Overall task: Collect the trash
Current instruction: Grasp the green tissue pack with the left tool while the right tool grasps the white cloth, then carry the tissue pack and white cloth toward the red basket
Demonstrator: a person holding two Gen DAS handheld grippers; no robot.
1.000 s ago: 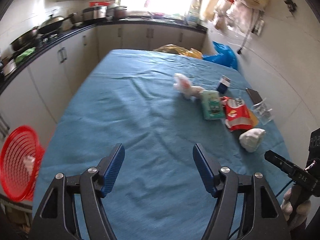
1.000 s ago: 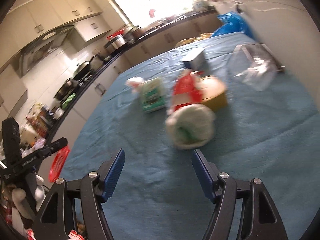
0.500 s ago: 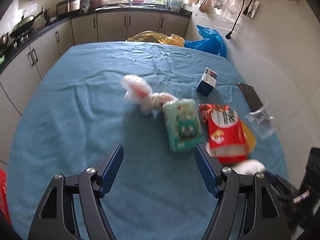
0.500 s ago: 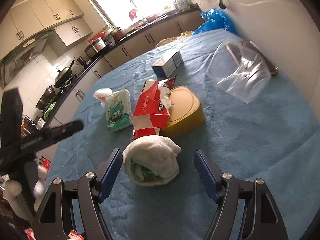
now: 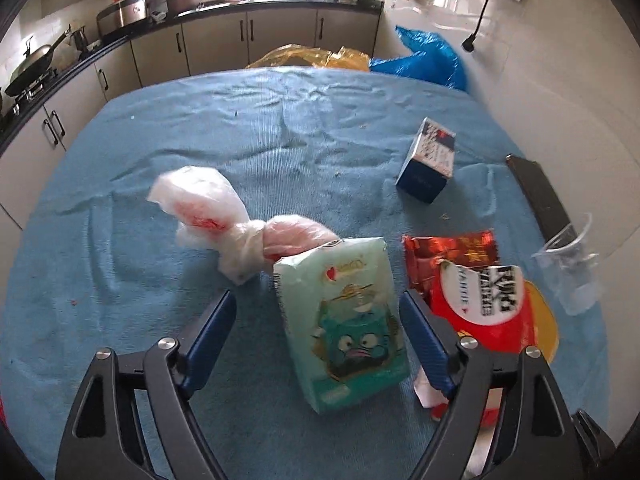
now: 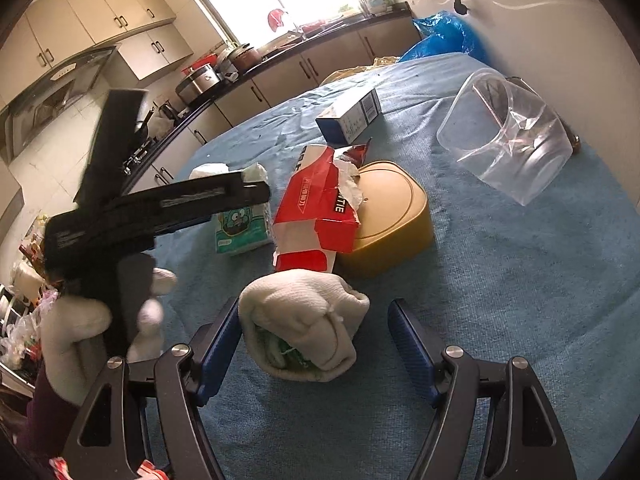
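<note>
**Both claws over the litter, nothing lifted yet**

The left gripper (image 5: 316, 344) straddled a mint-green soft tissue pack with a cartoon face (image 5: 344, 320); its jaws had just been opening and stood wide, the pack between them but unpressed. The right gripper (image 6: 314, 354) likewise gaped around a rolled cream knitted cloth bundle (image 6: 300, 324), holding nothing. No piece appeared collected from this spread: a knotted white and pink plastic bag (image 5: 224, 220), a torn red and white snack packet (image 6: 316, 216), a small blue and white carton (image 5: 428, 160), a yellow plastic lid (image 6: 392, 216) and a clear plastic tub on its side (image 6: 504, 136) all lay on the cloth. No bin showed in either view.

The table wore a rumpled blue towelling cover (image 5: 280, 128). Beyond it ran beige kitchen cabinets (image 5: 216, 48) under a dark counter with pots, a bright window, and blue (image 5: 428, 60) and yellow bags by the wall.
</note>
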